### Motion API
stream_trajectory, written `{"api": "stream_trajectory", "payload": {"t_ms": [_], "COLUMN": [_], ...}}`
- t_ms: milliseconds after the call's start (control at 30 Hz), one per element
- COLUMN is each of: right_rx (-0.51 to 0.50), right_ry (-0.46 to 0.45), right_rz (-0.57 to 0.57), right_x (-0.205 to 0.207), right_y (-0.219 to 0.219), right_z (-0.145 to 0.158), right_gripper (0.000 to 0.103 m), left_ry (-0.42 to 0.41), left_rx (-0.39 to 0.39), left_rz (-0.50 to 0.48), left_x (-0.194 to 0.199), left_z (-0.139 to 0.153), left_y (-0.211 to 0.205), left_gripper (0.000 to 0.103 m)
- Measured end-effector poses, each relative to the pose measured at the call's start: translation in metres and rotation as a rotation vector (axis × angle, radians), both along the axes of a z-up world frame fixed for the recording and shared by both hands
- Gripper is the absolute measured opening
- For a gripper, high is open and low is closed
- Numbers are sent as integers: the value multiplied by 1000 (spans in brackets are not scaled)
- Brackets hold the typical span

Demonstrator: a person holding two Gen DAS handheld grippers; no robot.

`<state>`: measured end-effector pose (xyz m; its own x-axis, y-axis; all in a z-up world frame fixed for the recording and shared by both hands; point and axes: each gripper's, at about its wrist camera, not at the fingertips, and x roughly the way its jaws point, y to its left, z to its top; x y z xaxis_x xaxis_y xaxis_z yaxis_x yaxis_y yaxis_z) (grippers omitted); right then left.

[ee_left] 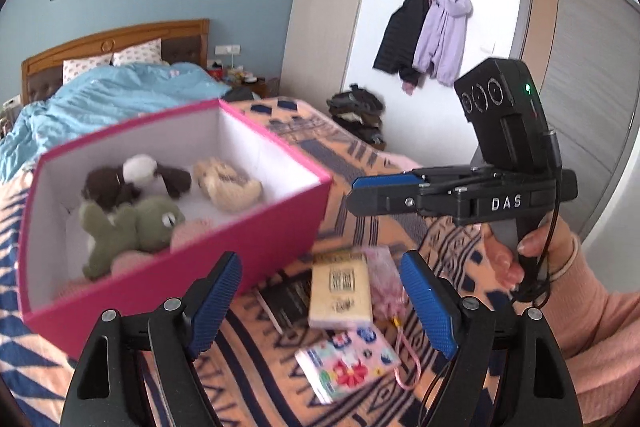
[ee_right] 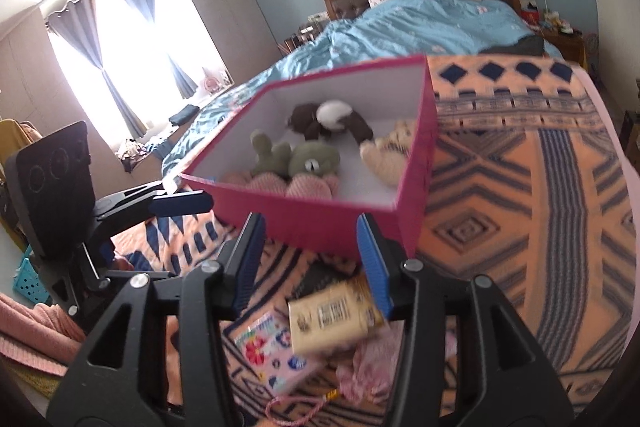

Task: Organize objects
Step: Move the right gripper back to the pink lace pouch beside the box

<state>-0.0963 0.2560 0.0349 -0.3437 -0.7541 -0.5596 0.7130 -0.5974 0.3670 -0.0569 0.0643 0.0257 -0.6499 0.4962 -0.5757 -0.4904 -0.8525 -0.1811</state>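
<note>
The bed [ee_right: 520,163] carries a patterned blanket [ee_left: 380,155], which serves as the work surface, and on it sits the pink box [ee_left: 256,247], open-topped so that things can be dropped in from above; its long axis runs away from the person toward the headboard, with one corner nearest the grippers. Inside lie three plush toys, a brown and white one [ee_left: 136,179], a green one [ee_left: 132,227] and a beige one [ee_left: 228,183], on their sides, apparently already sorted. Just beside the box's near corner lies a small heap judged to be what is left: a tan pack [ee_left: 340,287] with a barcode, its long axis pointing roughly toward the box, overlapping a dark flat item [ee_left: 288,295], a pink pouch [ee_left: 386,279] and a floral pack [ee_left: 348,363] with a pink cord. The left gripper [ee_left: 320,307] hovers above the heap with its jaws spread wide and nothing between them, likely lined up to take the tan pack. The right gripper [ee_right: 312,259] also stands agape and empty over the same heap, its fingers framing the box's near wall
</note>
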Motion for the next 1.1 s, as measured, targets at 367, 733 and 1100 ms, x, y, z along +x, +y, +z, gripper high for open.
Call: {"api": "stream_trajectory", "payload": {"t_ms": [367,733,1100], "right_rx": [37,60,59], "right_ry": [-101,-127,-145], "right_rz": [-55,-79,-68], "right_x": [6,1,-3], "right_y": [17,17,9], "right_z": [-43,-60,-67], "right_gripper": [50,52,52], "left_ry": [-146,-218,-303], "left_rx": [14,48,87], "left_rz": [-11,-15,-26], "left_x": [5,5,-4], "left_z": [-45,-61,-72], "left_y": [18,29,36], "left_gripper": [83,81,63]}}
